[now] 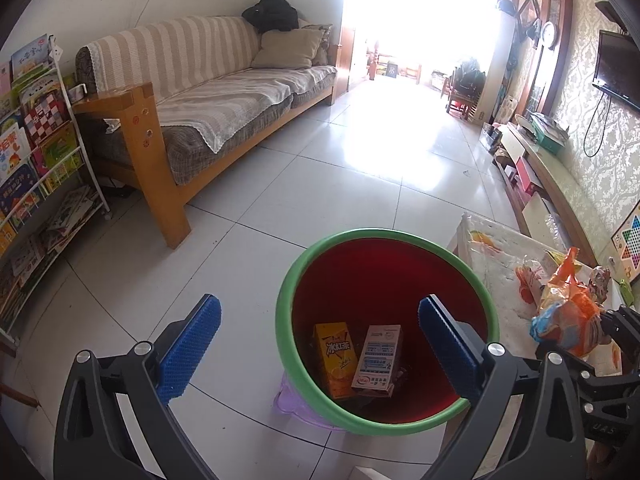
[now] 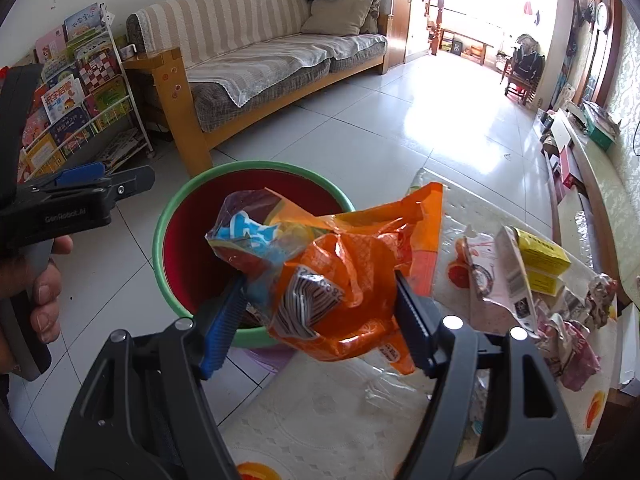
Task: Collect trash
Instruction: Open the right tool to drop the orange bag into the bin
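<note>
Fingers (image 2: 224, 332) of the right gripper (image 2: 320, 320) clamp a crumpled orange snack wrapper (image 2: 348, 280) at centre frame in the right wrist view, blue pads pressing it from both sides, the bag bulging above them just over the counter's (image 2: 320, 412) edge. Behind and to the left of the wrapper sits a red bin with a green rim (image 2: 180, 196) on the tiled floor (image 2: 360, 128). In the left wrist view the left gripper (image 1: 320, 344) hangs at the bottom of the frame with its fingers (image 1: 192, 348) spread wide and nothing between them, the right finger over the bin's mouth, the left one over the floor. Inside the bin lie a yellow drink carton (image 1: 335, 354) and a white box (image 1: 378, 358), side by side. More wrappers and a yellow box (image 2: 542, 256) litter the counter at right. A striped sofa (image 1: 224, 92) fills the upper left.
</note>
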### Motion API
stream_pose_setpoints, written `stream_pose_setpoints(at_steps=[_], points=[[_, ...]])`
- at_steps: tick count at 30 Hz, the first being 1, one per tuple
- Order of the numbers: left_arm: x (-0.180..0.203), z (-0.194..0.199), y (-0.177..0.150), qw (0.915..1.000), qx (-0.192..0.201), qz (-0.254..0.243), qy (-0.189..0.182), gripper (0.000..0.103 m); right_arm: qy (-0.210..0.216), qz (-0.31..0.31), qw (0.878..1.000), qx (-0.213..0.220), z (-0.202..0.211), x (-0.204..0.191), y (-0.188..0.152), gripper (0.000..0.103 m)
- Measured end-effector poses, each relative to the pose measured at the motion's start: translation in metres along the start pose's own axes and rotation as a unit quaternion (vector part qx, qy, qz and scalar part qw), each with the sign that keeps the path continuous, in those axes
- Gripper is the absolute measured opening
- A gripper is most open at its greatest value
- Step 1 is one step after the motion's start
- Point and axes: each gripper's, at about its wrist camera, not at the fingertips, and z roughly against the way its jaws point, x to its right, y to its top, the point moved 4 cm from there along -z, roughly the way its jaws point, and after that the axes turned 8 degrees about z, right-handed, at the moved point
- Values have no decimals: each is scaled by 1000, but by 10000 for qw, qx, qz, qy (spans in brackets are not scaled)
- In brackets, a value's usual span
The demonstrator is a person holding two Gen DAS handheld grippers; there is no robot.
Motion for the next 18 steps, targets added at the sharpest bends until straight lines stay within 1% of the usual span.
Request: stream_pose_setpoints(at_steps=[2,8,12,15,17,18], points=[[-13,3,1,10000,7,74,64,95,105,17,9999,-27,-12,-8,9,69],[-51,8,-2,9991,7,303,286,95,209,229,9995,-98,-44,-31,34,69],[-66,6,-3,9986,-27,386,369,95,285,370,9988,-162,-55,-42,43,71],[-71,4,-5,9983,-55,439,384,95,296,509,9980,-220,-58,-50,47,80],[-72,3,-6,9981,-69,470,393,95,204,560,9981,-175,-57,-52,48,93],[-73,1,-6,9981,-76,481,387,95,206,554,9981,-160,-55,-53,48,96]])
